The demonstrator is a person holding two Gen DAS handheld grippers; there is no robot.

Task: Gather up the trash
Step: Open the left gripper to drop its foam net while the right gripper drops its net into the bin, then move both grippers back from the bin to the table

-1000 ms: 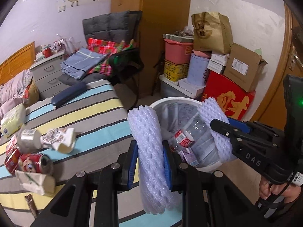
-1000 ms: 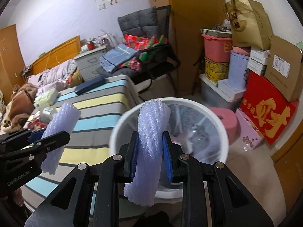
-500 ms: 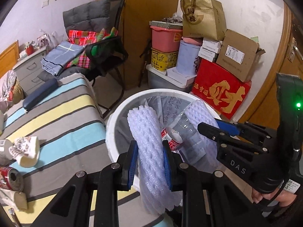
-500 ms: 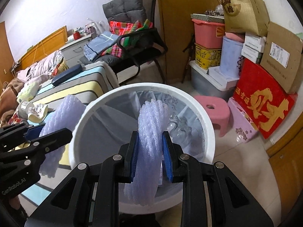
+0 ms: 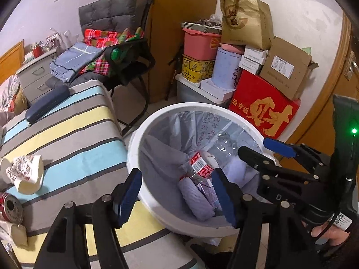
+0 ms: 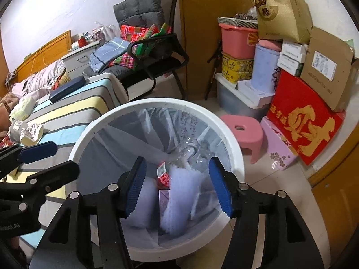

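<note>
A white trash bin (image 5: 132,148) with a clear liner stands on the floor beside the striped bed. Over it, my left gripper (image 5: 177,197) has its jaws opening, and nothing is between the blue pads. A white foam net (image 5: 195,199) lies inside beside a plastic bottle (image 5: 202,165). My right gripper (image 6: 177,190) also hangs over the bin (image 6: 233,148), jaws opening. Its foam net (image 6: 181,197) is down in the bin, free of the pads. Each gripper shows in the other's view: the right one (image 5: 267,152), the left one (image 6: 47,162). A crumpled paper cup (image 5: 27,174) and a red can (image 5: 10,206) lie on the bed.
A black chair (image 5: 134,62) piled with clothes stands behind the bed (image 5: 67,134). Stacked boxes (image 5: 264,107) and a pink stool (image 6: 244,132) crowd the wall past the bin. A wooden door (image 5: 325,112) is at the right. A hand (image 5: 329,231) holds the right gripper.
Both grippers came forward and down over the bin, each shut on a foam net. Now both have opened, and the nets have dropped into the bin.
</note>
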